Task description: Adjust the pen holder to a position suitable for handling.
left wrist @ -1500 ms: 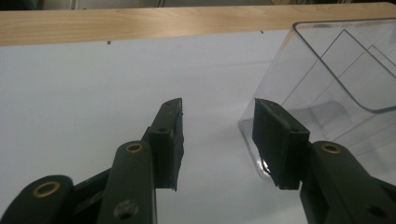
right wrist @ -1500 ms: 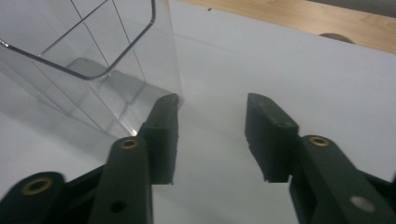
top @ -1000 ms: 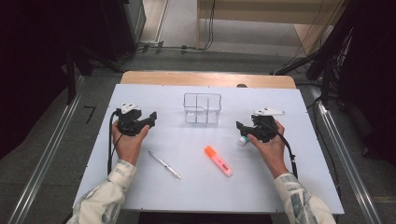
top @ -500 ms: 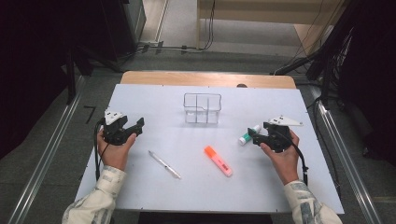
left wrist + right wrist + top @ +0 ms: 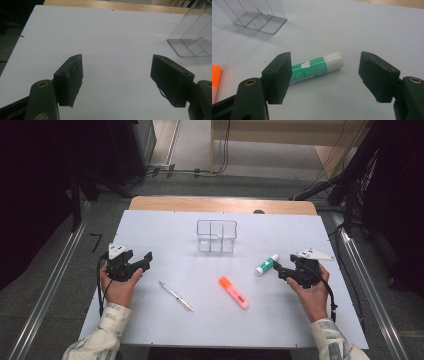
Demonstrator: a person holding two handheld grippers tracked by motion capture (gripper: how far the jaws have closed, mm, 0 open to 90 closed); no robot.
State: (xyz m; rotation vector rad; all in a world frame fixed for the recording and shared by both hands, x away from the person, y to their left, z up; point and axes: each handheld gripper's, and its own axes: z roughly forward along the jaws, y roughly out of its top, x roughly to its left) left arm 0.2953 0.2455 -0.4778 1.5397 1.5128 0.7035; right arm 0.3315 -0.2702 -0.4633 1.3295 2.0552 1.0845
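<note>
From above, the table (image 5: 150, 330) holds one clear box (image 5: 216, 236), one pen (image 5: 176, 296), one orange marker (image 5: 233, 292) and one glue stick (image 5: 267, 264) between two released grippers, left (image 5: 146, 259) and right (image 5: 278, 270); the left gripper view shows bare table, the right gripper view the glue stick just ahead.

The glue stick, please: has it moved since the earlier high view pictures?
Yes. The glue stick now lies farther right of the clear organizer, released on the table.
</note>
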